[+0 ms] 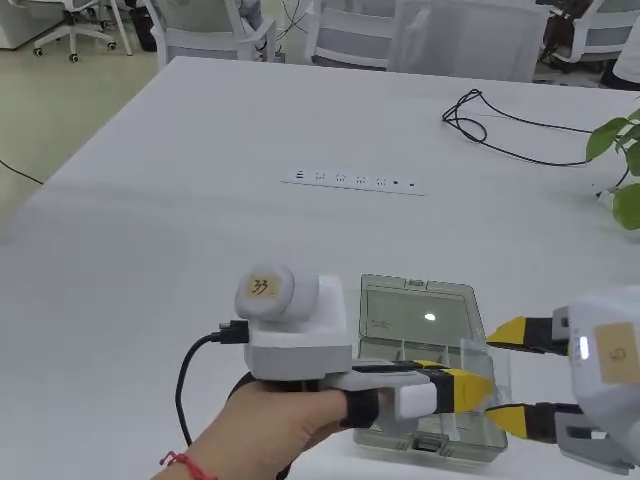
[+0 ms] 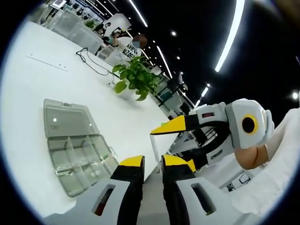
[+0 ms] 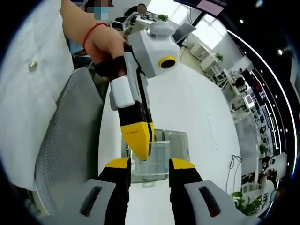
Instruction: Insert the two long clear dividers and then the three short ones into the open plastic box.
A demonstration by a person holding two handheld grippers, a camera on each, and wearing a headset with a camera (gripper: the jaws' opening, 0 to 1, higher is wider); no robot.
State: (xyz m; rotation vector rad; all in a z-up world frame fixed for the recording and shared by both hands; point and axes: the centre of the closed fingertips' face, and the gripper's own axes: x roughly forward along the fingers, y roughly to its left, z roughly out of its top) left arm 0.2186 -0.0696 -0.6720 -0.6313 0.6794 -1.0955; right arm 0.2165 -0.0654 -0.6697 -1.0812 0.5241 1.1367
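The open clear plastic box [image 1: 385, 432] lies at the table's near edge, its lid [image 1: 415, 310] flat behind it. In the left gripper view the box [image 2: 77, 161] has clear dividers standing in its base. My left gripper [image 1: 478, 386], held in a hand, points right over the box and is shut on a small clear divider [image 1: 492, 372] that stands upright at its tips. The same divider [image 3: 157, 157] hangs just ahead of my right gripper [image 3: 150, 164]. My right gripper [image 1: 520, 375] is open, one jaw on each side of the divider and the left gripper's tips [image 3: 139, 146].
A white power strip [image 1: 352, 181] lies mid-table, with a black cable [image 1: 500, 130] and a green plant [image 1: 625, 160] at the far right. Office chairs [image 1: 215, 30] line the far edge. A grey mesh chair [image 3: 65, 140] is close behind the near edge.
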